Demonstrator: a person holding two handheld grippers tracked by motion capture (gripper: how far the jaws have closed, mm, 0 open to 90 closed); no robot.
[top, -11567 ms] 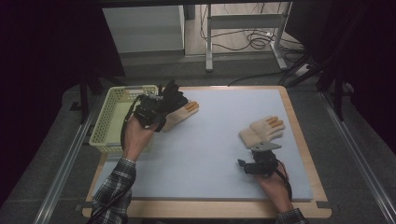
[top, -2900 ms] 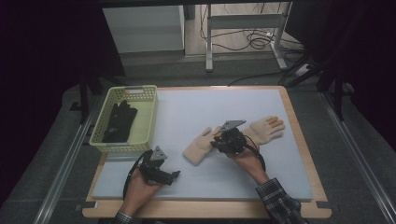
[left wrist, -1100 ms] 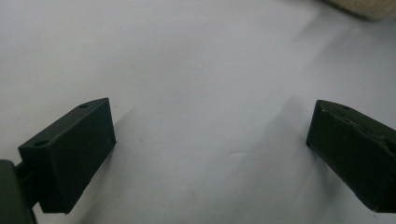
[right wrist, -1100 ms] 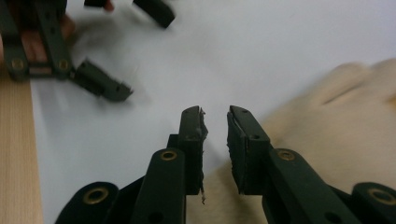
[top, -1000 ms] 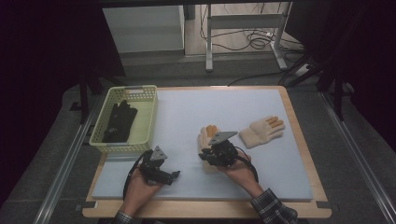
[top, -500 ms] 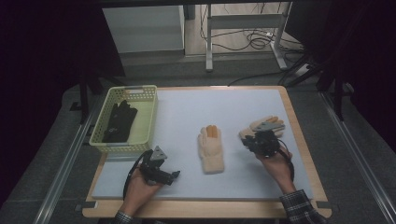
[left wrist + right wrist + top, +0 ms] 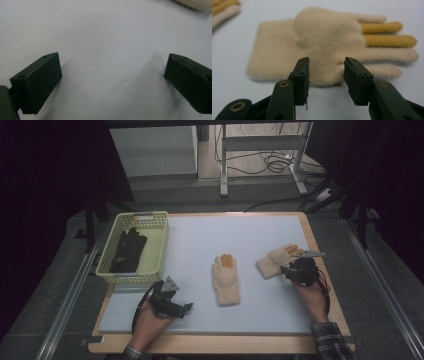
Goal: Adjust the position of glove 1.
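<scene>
The right tongs [image 7: 326, 75] are seen in the right gripper view with their jaws partly open and just widened; nothing is gripped, and the near edge of a cream glove [image 7: 319, 47] lies just beyond the tips, perhaps slightly between them. That view shows what the high view does not: two of the glove's fingers are mustard yellow, the cuff is ribbed, and a corner of the other glove [image 7: 223, 11] is caught at the upper left. In the high view the right tongs [image 7: 298, 268] are placed at the near side of the right-hand glove [image 7: 276, 261], near the right edge of the pale blue mat [image 7: 200, 240].

The left tongs [image 7: 112, 75] are shown in the left gripper view with jaws spread wide over bare mat, empty, and a scrap of cream wool at the top right edge. In the high view the left tongs [image 7: 167, 300] are rested at the near left of the mat.

The second glove [image 7: 226, 279] is laid flat at the middle of the mat, fingers pointing away. Only from above is the yellow-green basket [image 7: 155, 220] at the left made out, with dark gloves [image 7: 127, 250] inside.
</scene>
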